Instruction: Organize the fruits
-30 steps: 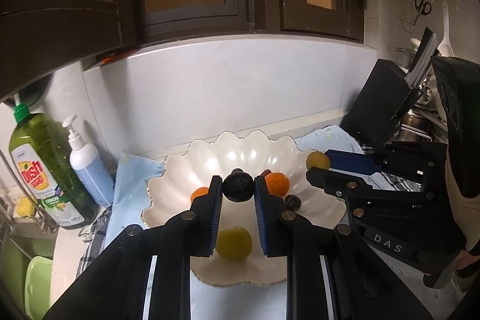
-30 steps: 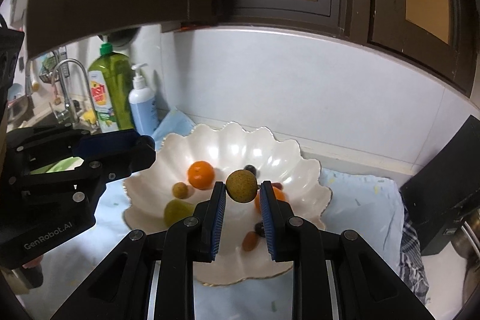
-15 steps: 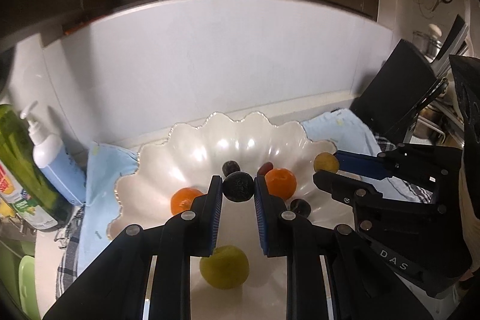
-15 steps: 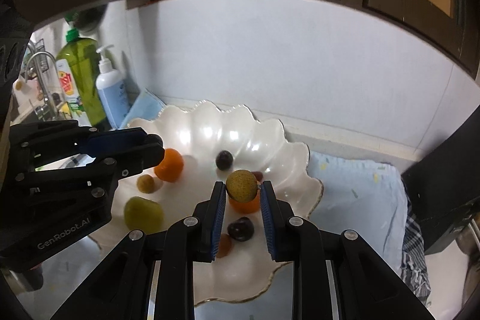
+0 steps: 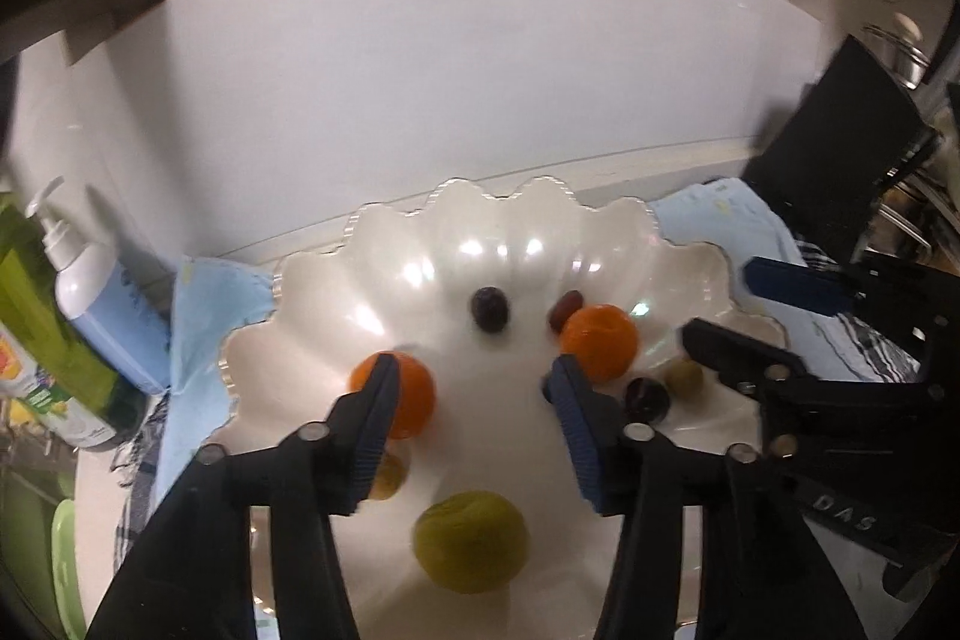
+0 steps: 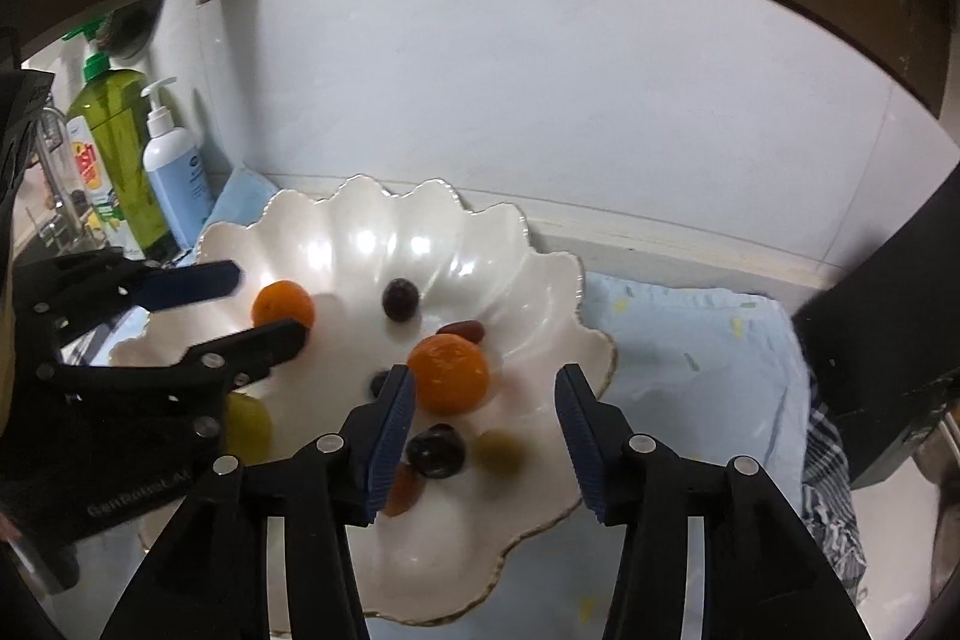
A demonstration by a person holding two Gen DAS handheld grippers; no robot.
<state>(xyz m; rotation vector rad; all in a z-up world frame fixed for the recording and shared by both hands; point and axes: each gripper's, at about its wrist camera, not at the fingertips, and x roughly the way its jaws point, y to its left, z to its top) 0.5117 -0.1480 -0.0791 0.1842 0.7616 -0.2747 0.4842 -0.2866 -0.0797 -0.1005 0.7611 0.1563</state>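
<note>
Both tools, earlier clamped on fruits, are now gaping apart over the glossy scalloped bowl (image 6: 543,280): left tool (image 5: 471,376), right tool (image 6: 483,388). The round fruits are lying inside it.

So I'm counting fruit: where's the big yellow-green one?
In the left wrist view, the big yellow-green fruit lies at the white scalloped bowl's near edge, below the left gripper.

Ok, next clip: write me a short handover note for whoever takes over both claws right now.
Left claw: open, empty, over the scalloped bowl.
Right claw: open, empty, over the bowl's right side.
In the bowl: two oranges, a green fruit, dark plums, a small olive-yellow fruit, reddish pieces.
Done: nothing is held; every fruit in view lies in the bowl.
Left: look outside these views for stray fruit.
</note>
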